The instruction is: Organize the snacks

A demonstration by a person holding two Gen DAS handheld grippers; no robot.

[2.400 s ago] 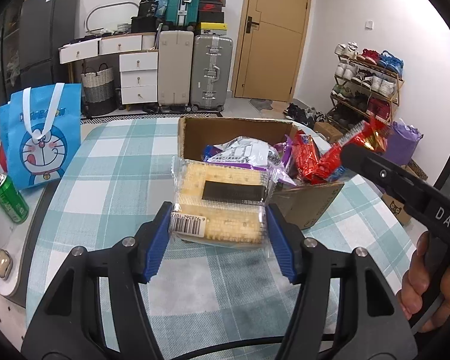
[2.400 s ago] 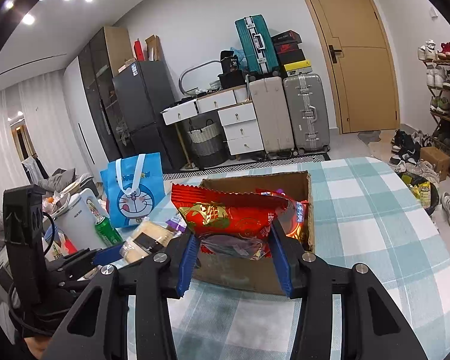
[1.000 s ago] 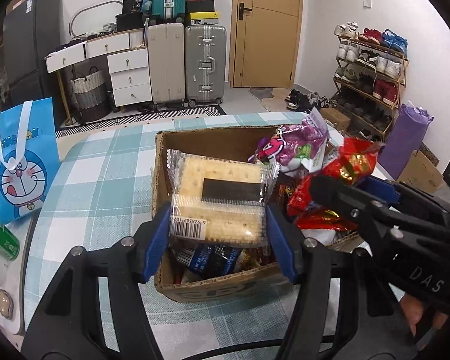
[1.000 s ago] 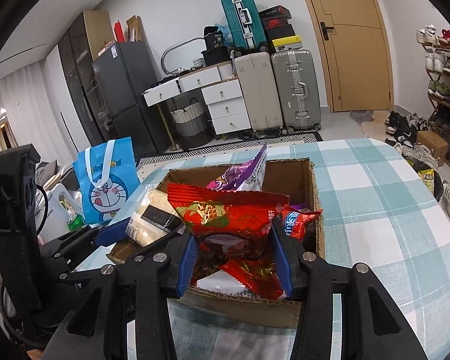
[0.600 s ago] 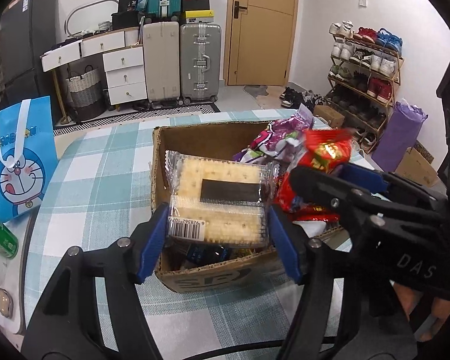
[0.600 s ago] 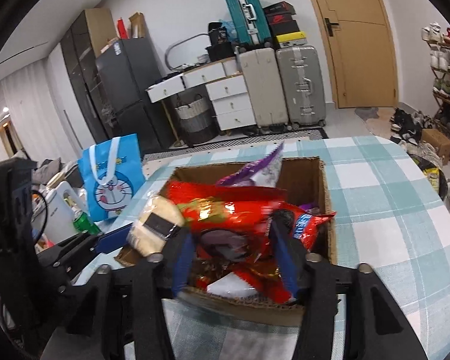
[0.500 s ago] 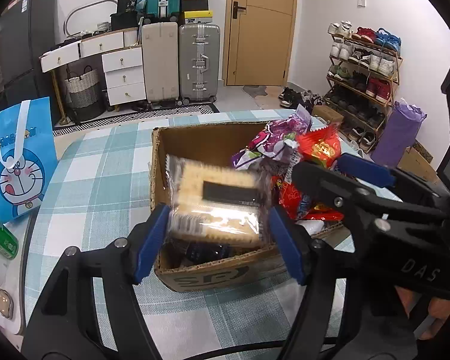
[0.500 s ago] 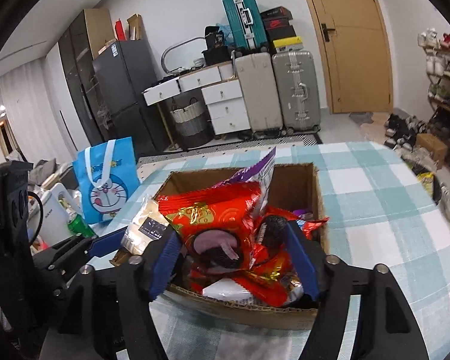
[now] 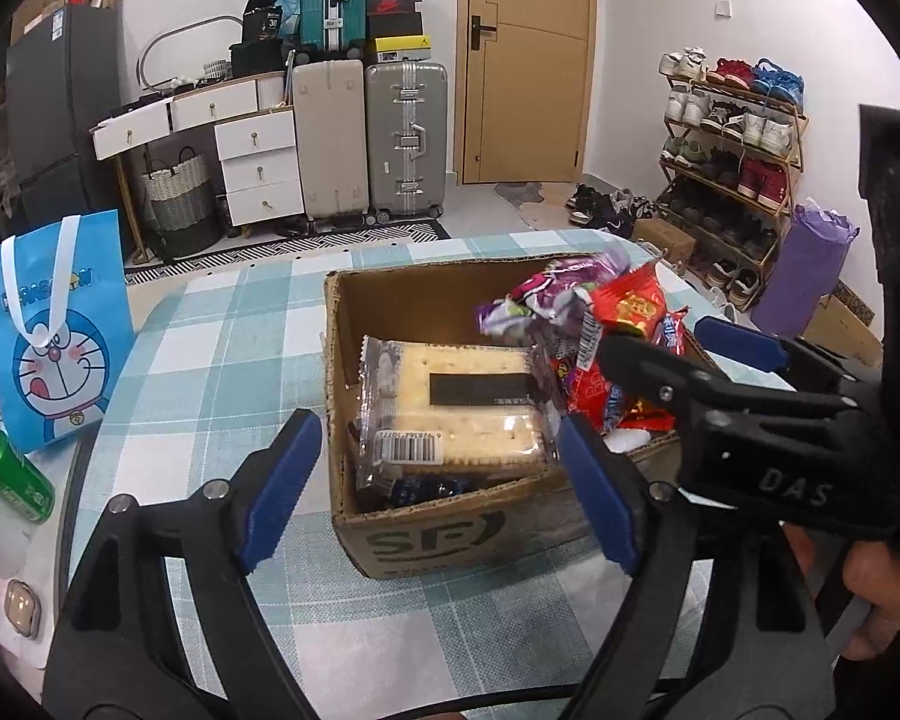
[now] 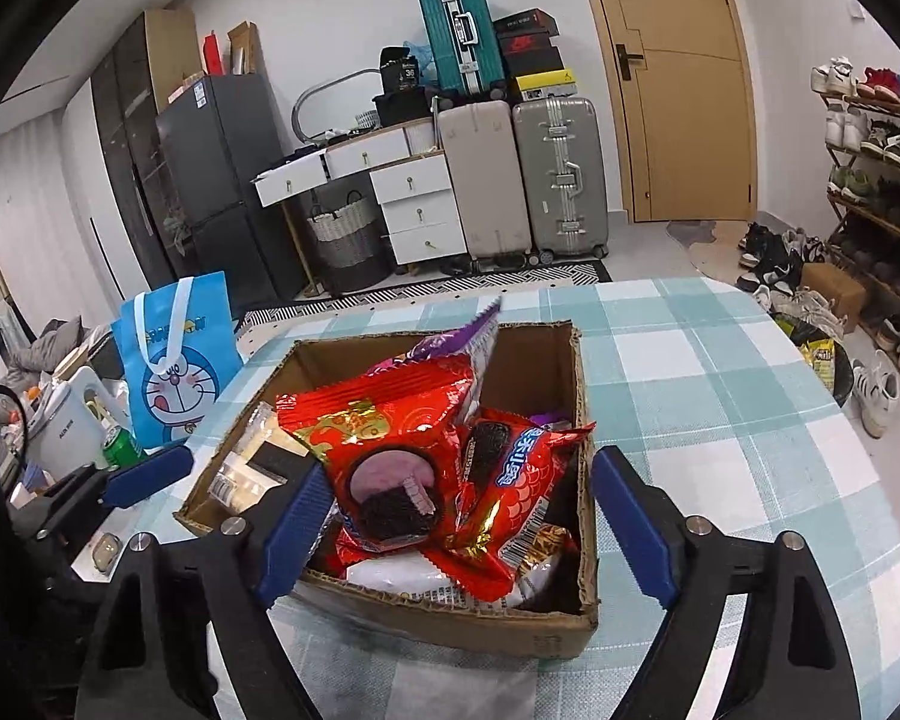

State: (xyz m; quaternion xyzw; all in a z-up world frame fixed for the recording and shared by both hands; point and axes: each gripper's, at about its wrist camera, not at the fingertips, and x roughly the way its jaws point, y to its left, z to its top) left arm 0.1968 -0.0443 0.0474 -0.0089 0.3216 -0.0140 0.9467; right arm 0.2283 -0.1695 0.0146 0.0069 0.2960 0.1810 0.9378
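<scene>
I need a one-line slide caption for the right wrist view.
Right tool opening over the box, with the red pack lying loose on the snacks inside.

Checked table (image 9: pixel 222 324) under cardboard box (image 9: pixel 450 531), blue bag (image 9: pixel 54 330), green can (image 9: pixel 15 483).

You had the cardboard box (image 9: pixel 450 531) on the table (image 9: pixel 222 348), in front of both grippers. In the box, the cracker pack (image 9: pixel 456 402) lay on the left side, on top of other packets. The cookie packet (image 10: pixel 390 450) lay on the right side, and the purple packet (image 10: pixel 468 342) stood behind it. Left of the box stood the cartoon bag (image 9: pixel 54 336), and the can (image 9: pixel 15 474) lay before that bag. Behind the table, two suitcases (image 9: pixel 405 138) stood by the wall, the drawers (image 9: pixel 252 162) left of them and the door (image 9: pixel 525 60) on their right.
</scene>
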